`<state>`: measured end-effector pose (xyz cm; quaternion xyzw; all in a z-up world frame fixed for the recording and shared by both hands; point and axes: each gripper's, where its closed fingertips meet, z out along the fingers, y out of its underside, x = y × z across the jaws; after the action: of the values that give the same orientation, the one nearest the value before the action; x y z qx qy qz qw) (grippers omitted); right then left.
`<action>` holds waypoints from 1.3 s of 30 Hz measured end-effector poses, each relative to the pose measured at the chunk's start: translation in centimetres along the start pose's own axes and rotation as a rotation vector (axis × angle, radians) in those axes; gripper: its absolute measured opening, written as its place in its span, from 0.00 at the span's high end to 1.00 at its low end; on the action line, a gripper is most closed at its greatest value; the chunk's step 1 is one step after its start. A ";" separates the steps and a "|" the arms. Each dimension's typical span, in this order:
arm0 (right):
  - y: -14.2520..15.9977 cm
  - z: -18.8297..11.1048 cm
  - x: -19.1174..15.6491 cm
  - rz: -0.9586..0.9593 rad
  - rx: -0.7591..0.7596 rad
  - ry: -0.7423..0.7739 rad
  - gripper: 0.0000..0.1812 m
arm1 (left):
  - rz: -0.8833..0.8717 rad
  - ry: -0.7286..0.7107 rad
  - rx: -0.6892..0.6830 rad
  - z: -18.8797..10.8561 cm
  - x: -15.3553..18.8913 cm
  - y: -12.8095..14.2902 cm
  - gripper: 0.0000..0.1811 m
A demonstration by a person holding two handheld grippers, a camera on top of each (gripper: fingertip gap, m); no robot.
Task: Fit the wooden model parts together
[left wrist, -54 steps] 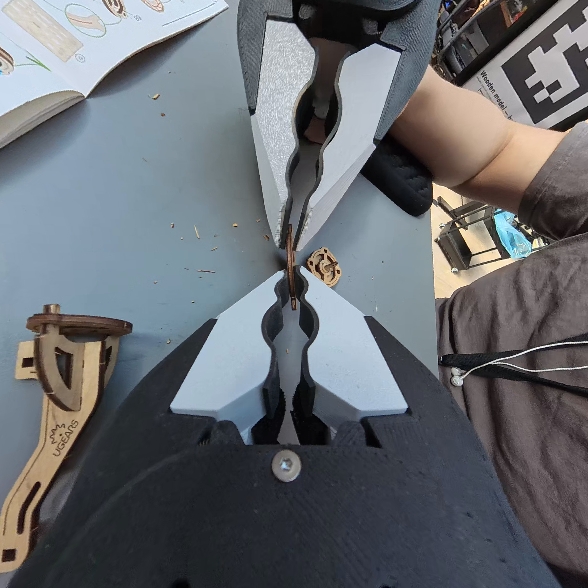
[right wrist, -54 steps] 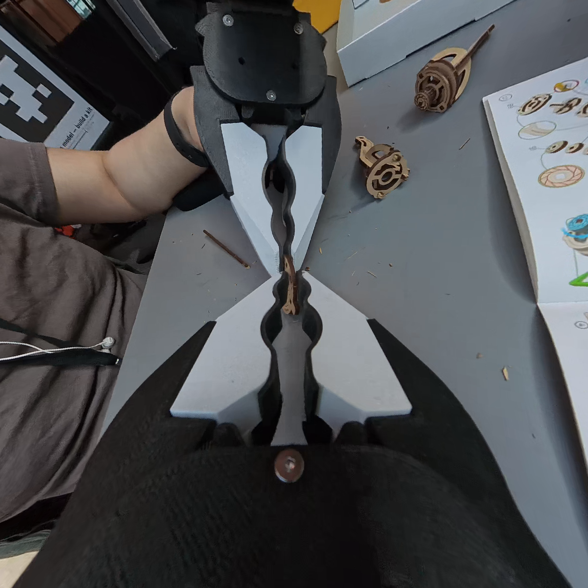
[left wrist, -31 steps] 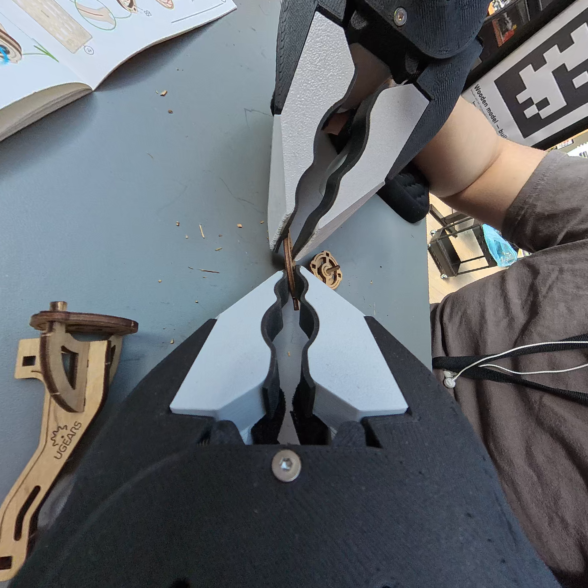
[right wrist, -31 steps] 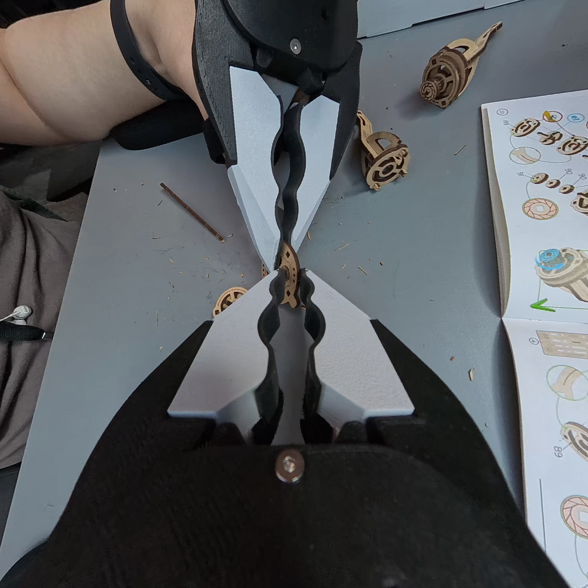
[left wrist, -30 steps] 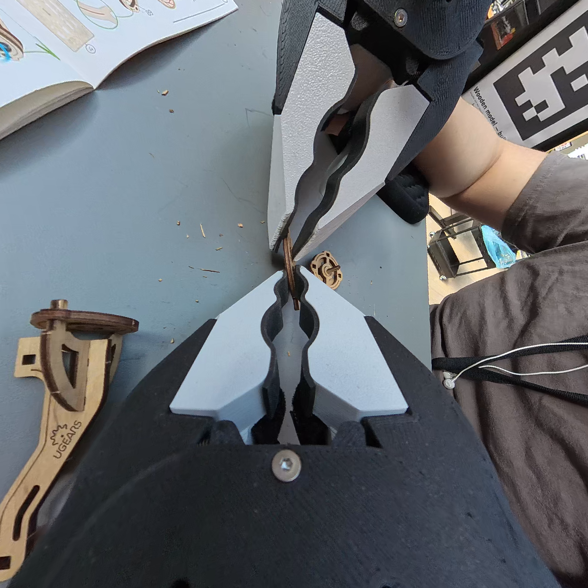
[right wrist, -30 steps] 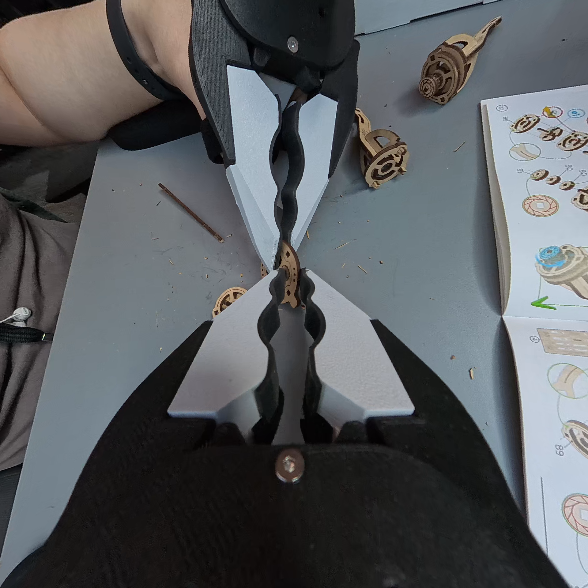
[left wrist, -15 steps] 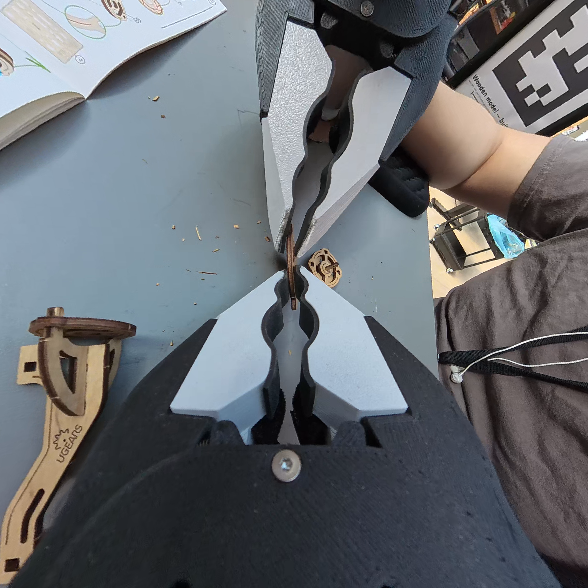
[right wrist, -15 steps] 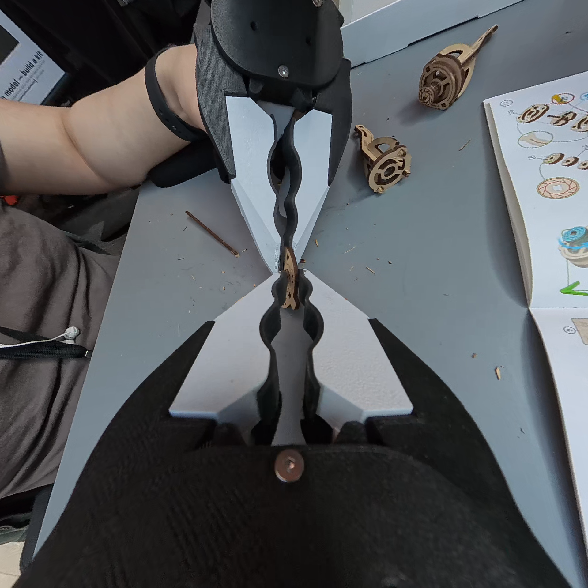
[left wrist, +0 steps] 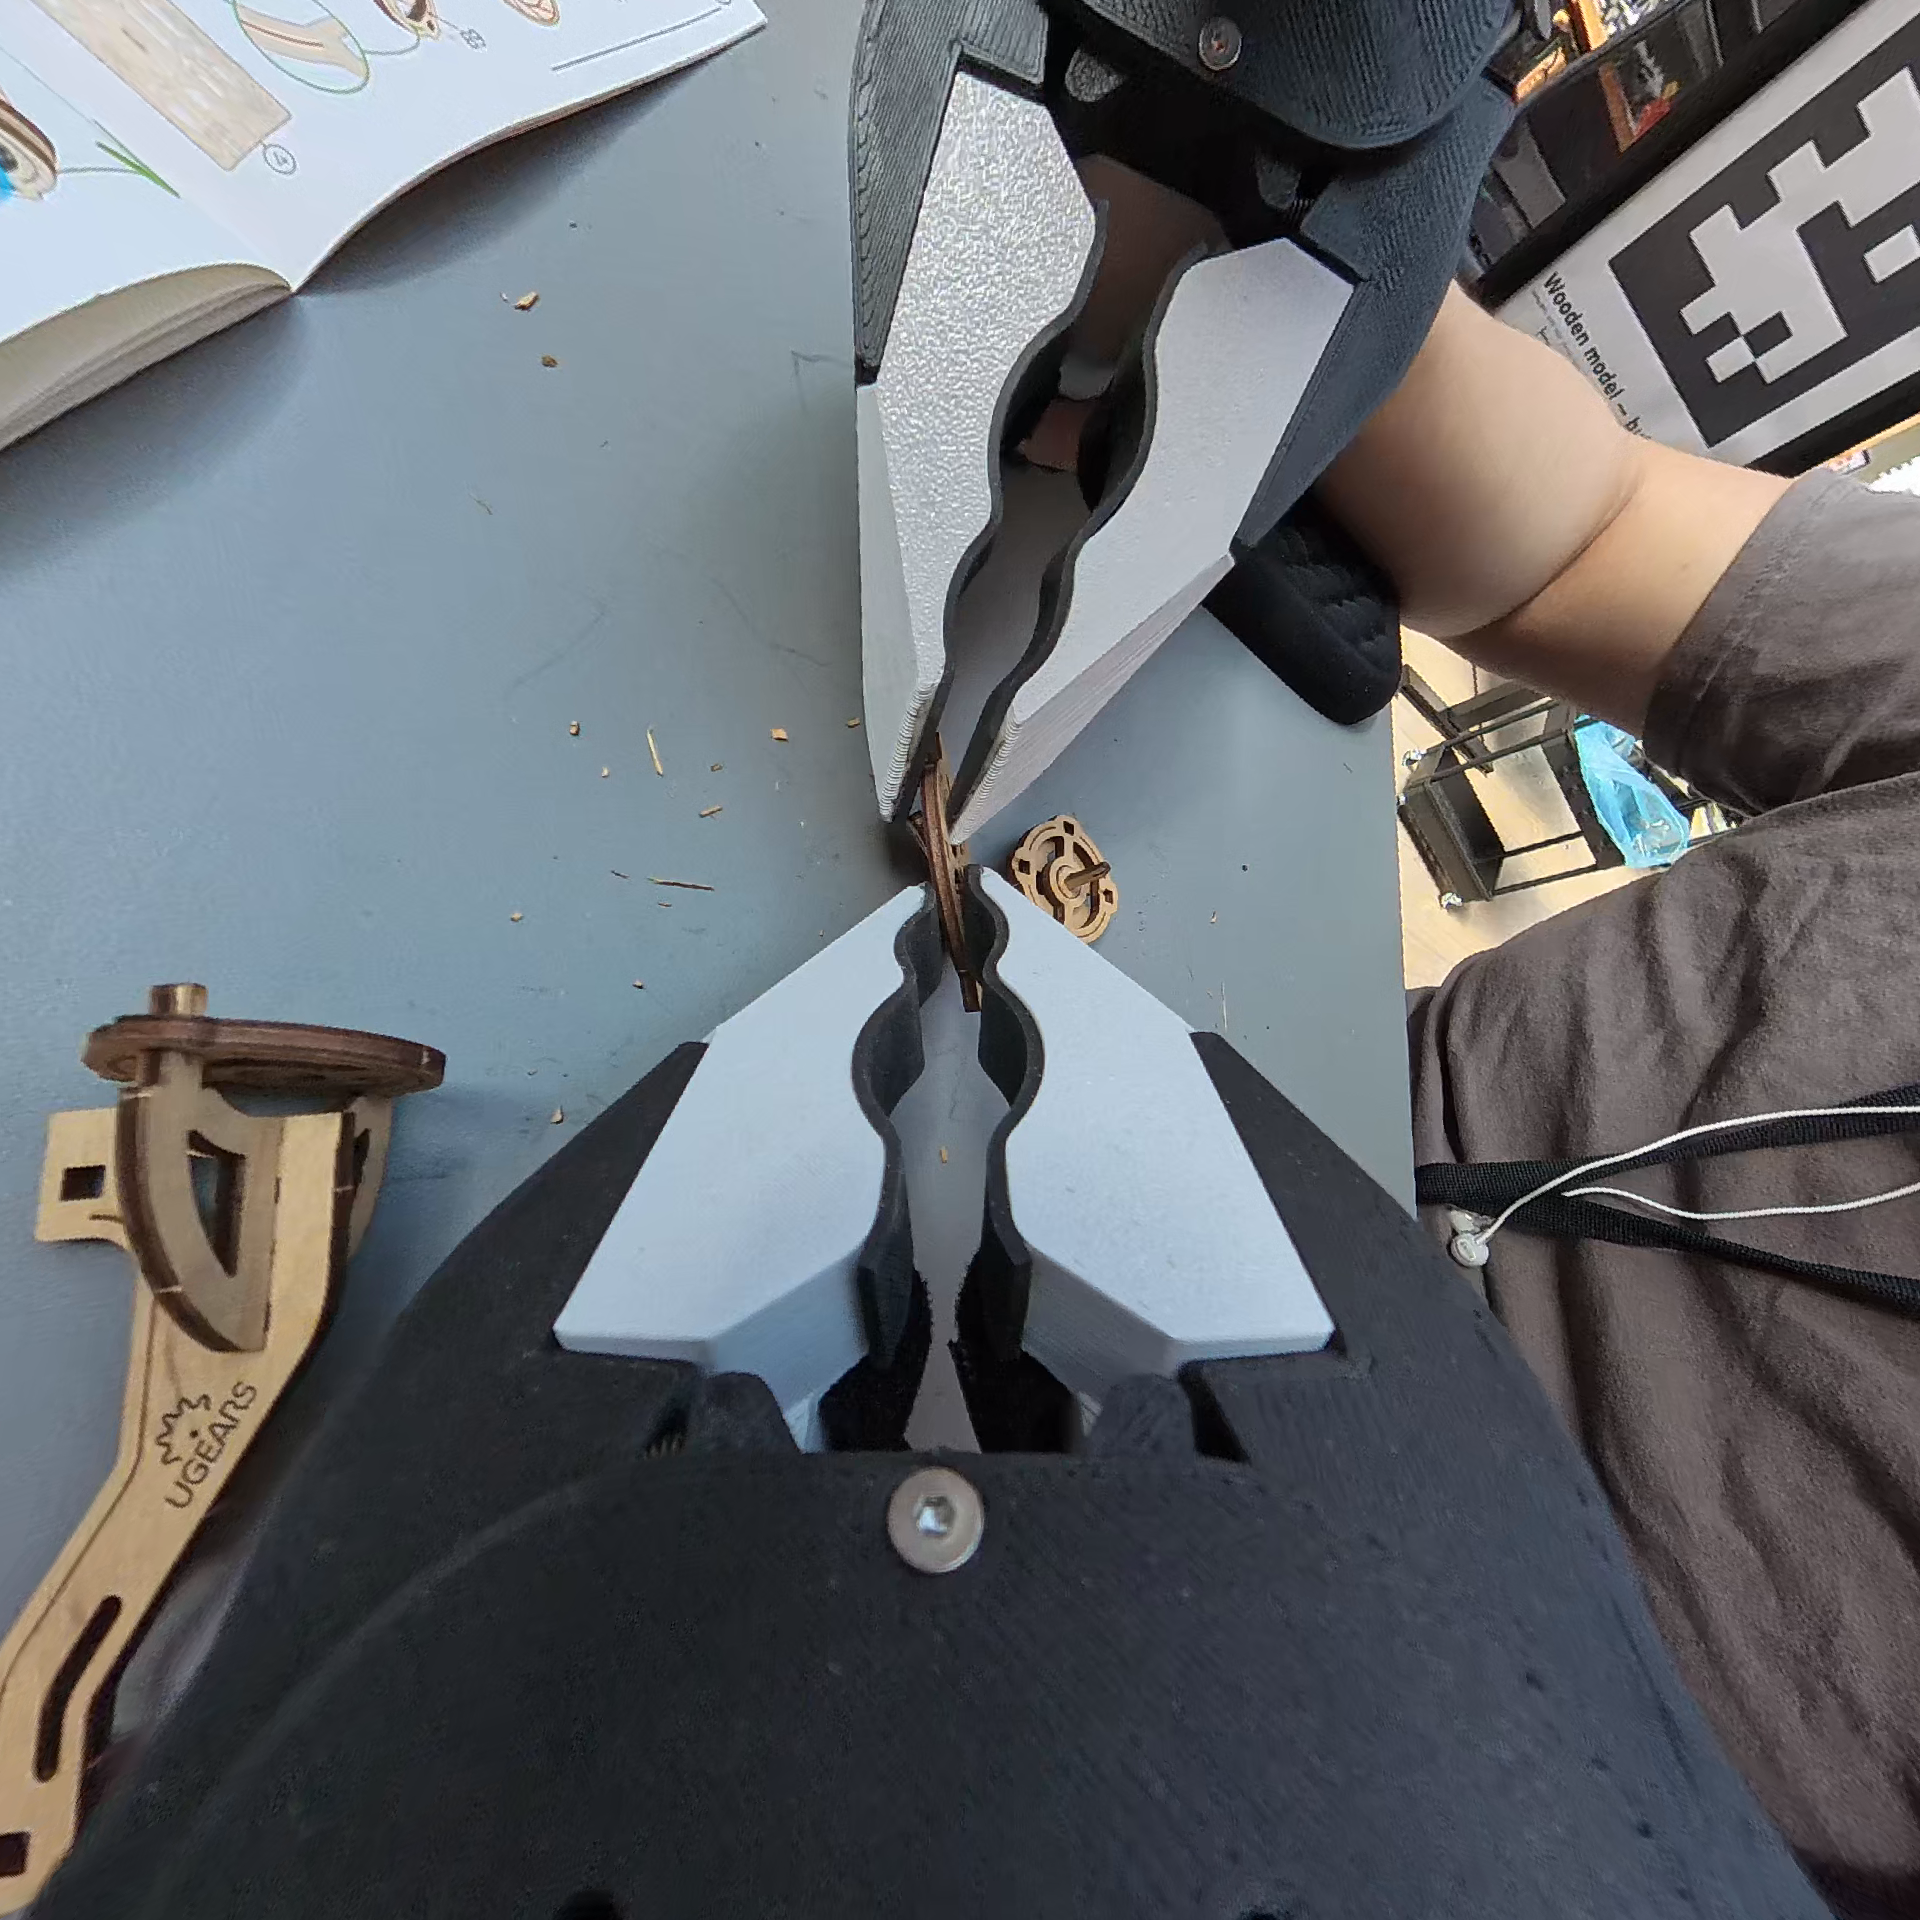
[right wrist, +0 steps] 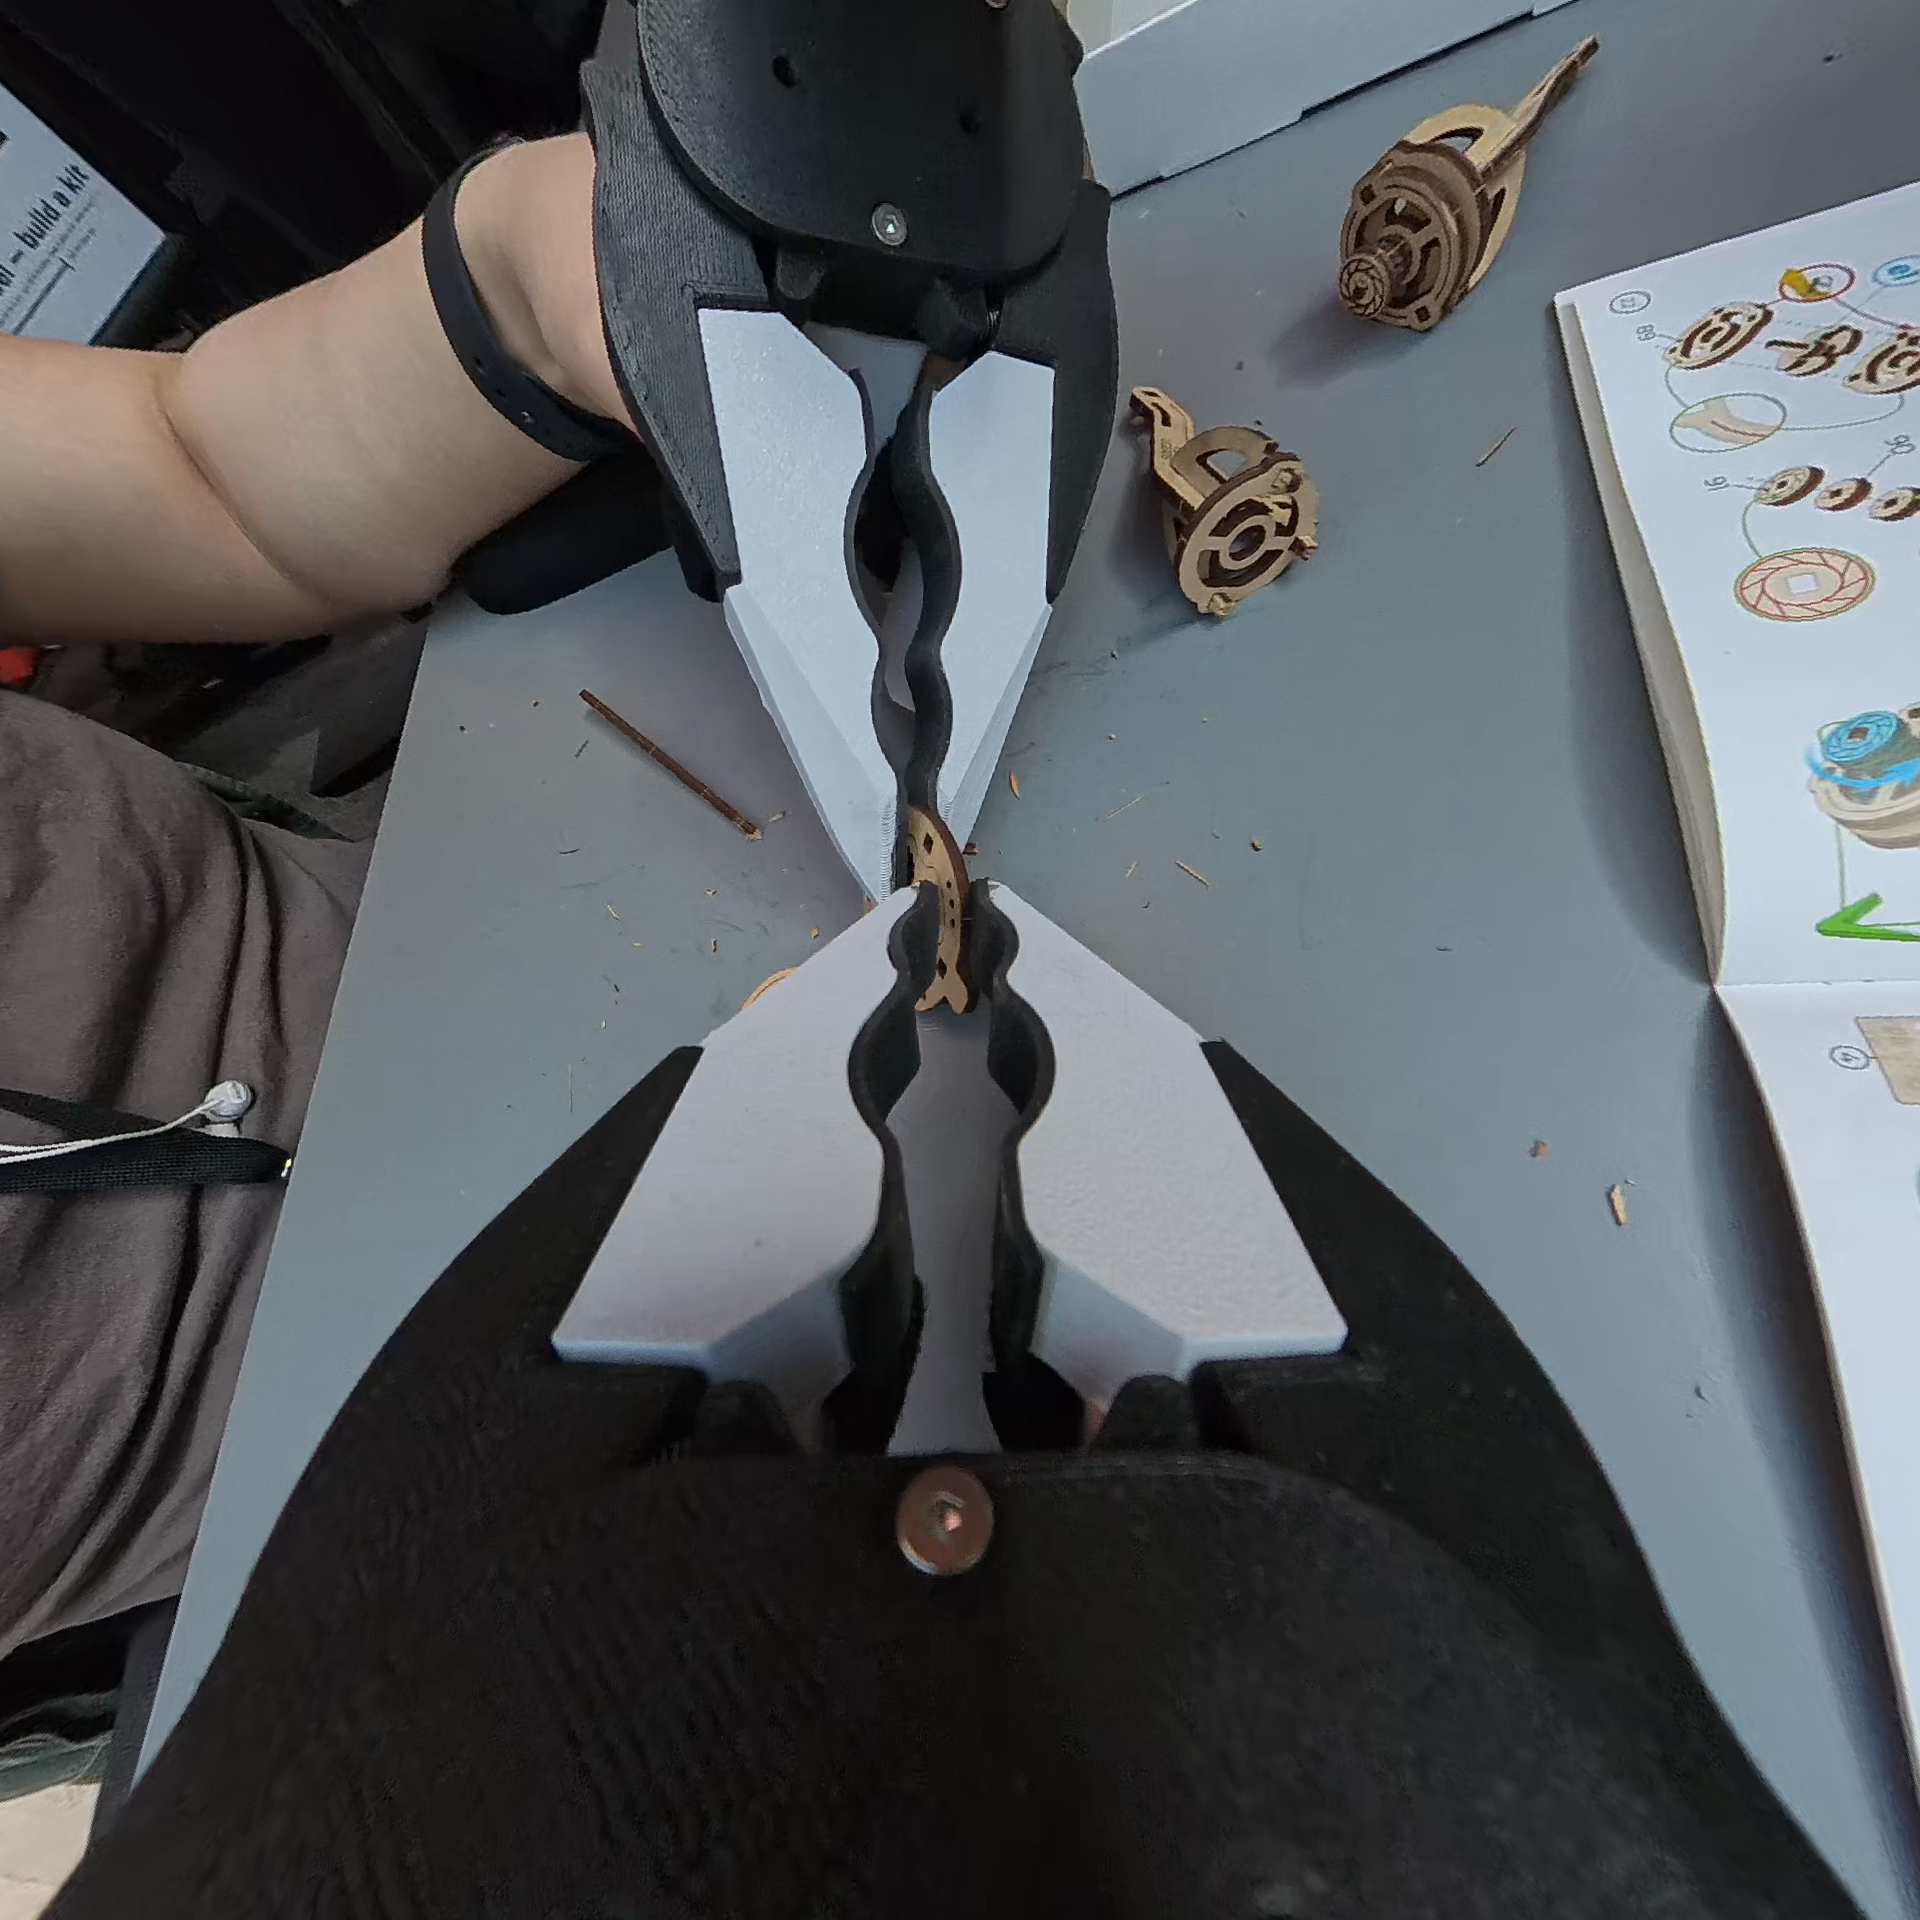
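Observation:
A small round wooden disc with cut-out holes [right wrist: 938, 925] is held tip to tip between both grippers, just above the grey table [left wrist: 364, 623]. In the left wrist view it shows edge-on [left wrist: 943, 852]. My left gripper [left wrist: 951, 902] is shut on its near edge. My right gripper [left wrist: 935, 805] comes from the far side, tilted, and is shut on its far edge. In the right wrist view my right gripper [right wrist: 940, 906] pinches the disc from below and the left gripper [right wrist: 925, 842] from above. I cannot tell whether it is one disc or two stacked.
A small wooden part with a peg [left wrist: 1065, 883] lies just right of the tips. A wooden arm with a disc [left wrist: 197, 1174] lies at the left. Two wooden assemblies [right wrist: 1236, 520] [right wrist: 1423, 239], a thin stick [right wrist: 670, 764], an open booklet [right wrist: 1766, 623] and a white box [right wrist: 1247, 83] are on the table. Less than 4 cm separates the two grippers' tips.
Both grippers have stayed shut on the disc, tip to tip. The right gripper has rocked and tilted around the joint, and the disc has turned slightly with it.

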<state>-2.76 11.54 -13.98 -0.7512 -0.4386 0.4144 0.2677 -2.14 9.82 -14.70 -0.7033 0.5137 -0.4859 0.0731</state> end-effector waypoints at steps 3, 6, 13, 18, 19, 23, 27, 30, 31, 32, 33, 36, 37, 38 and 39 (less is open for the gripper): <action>-0.2 -0.5 -0.4 0.004 0.022 -0.046 0.97 | 0.011 0.006 -0.001 -0.1 0.2 0.0 1.00; -1.3 -1.3 -1.2 -0.022 0.097 -0.092 0.96 | 0.010 -0.006 0.001 -0.5 -0.1 0.0 1.00; -0.8 -0.1 -0.6 -0.103 0.041 0.013 0.90 | 0.031 -0.018 0.001 -0.4 -0.1 -0.1 1.00; -0.3 0.2 -0.3 -0.082 0.013 0.025 0.97 | 0.030 -0.008 -0.003 -0.3 0.0 0.0 1.00; -0.3 0.2 -0.2 -0.072 0.012 0.026 0.97 | 0.030 -0.009 -0.003 -0.3 0.0 0.0 1.00; -0.2 0.3 0.2 -0.014 0.008 0.032 0.98 | 0.022 -0.022 -0.001 -0.3 -0.1 0.0 1.00; 0.1 0.5 0.8 0.041 -0.048 0.125 0.97 | 0.000 -0.036 -0.007 -0.4 -0.4 0.1 0.98; -1.0 -0.1 0.1 -0.065 0.031 0.096 0.94 | 0.005 -0.028 -0.001 -0.7 -0.3 0.0 1.00; -1.7 -0.6 -0.2 -0.069 0.090 0.067 0.89 | 0.011 -0.027 -0.001 -0.8 -0.2 0.0 1.00; -2.3 -1.1 -0.7 -0.051 0.136 0.019 0.90 | 0.013 -0.019 0.005 -0.9 -0.1 -0.1 1.00; -2.7 -1.5 -0.6 -0.016 0.166 -0.002 0.91 | 0.012 -0.007 0.013 -1.0 0.1 -0.2 1.00; -2.0 -1.6 -0.1 0.026 0.142 -0.018 0.90 | 0.019 0.001 0.028 -1.5 0.3 -0.4 1.00; -1.5 -1.2 -0.4 0.019 0.112 -0.039 0.89 | 0.026 0.001 0.029 -1.6 0.4 -0.5 1.00; -1.1 -0.7 -0.8 0.010 0.076 -0.052 0.89 | 0.033 0.004 0.029 -1.7 0.5 -0.5 1.00; -0.6 -0.2 -0.9 -0.002 0.040 -0.049 0.90 | 0.040 0.011 0.025 -1.7 0.7 -0.4 1.00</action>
<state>-3.13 11.00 -13.10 -0.7350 -0.4372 0.4410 0.2724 -3.18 10.14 -13.13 -0.6893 0.5219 -0.4946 0.0887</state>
